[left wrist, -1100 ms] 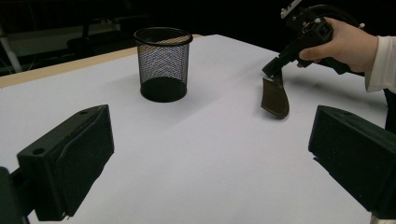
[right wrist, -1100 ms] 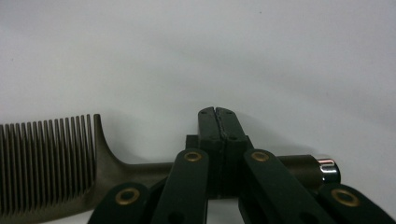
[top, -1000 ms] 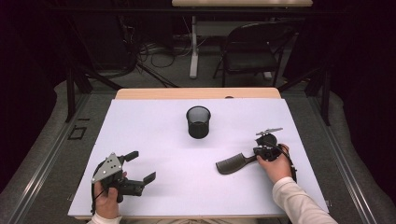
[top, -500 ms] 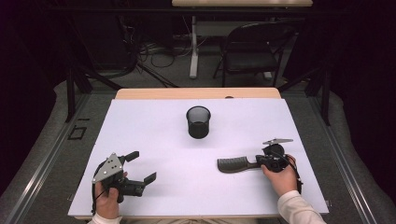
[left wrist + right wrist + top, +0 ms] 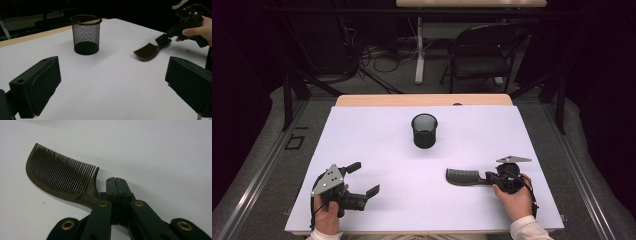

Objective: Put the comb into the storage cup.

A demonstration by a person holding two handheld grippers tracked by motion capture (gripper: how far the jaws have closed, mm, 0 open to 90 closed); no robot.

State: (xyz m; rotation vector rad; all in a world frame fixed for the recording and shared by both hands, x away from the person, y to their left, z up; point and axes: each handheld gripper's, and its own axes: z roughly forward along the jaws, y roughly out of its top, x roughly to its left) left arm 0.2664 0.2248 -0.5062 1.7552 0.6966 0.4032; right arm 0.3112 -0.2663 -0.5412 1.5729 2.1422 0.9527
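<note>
At seven o'clock our left gripper (image 5: 359, 179) rests idle, jaws wide and empty. The black wire-mesh cup (image 5: 424, 130) stands at twelve. At four o'clock our right gripper (image 5: 490, 177) clamps the dark plastic comb (image 5: 463, 176) by its handle, laid low on the white table (image 5: 377, 135), probably to carry it cupward.

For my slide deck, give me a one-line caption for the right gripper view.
Right gripper, jaws shut on the handle of a dark comb, over the white table.
</note>
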